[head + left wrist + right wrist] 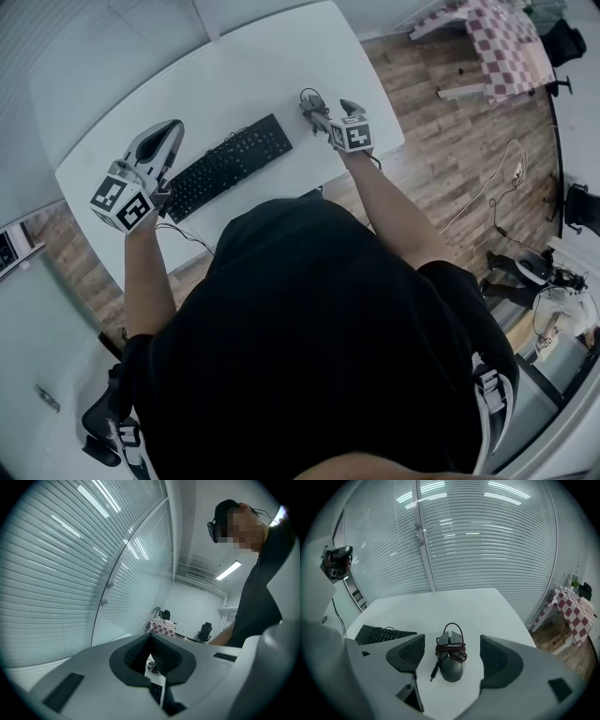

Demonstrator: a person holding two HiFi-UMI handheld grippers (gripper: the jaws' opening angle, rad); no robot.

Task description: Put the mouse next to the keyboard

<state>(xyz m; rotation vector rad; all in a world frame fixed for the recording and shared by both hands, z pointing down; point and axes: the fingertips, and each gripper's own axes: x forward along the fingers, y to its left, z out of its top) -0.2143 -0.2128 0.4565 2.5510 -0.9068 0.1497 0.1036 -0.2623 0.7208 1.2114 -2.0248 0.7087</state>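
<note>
A dark mouse (451,666) with its red-and-black cord wound round it lies on the white table (440,606). It sits between the jaws of my right gripper (453,654), which is open and does not touch it. In the head view the mouse (311,101) is to the right of the black keyboard (230,167), with a gap of bare table between them. The keyboard (377,633) shows at the left in the right gripper view. My left gripper (172,127) hangs over the keyboard's left end, tilted upward, its jaws closed with nothing held (151,641).
The table's right edge (389,112) runs close to the mouse, with wooden floor (450,141) beyond it. A table with a checkered cloth (506,37) stands at the far right. The keyboard's cable (183,234) hangs off the near table edge.
</note>
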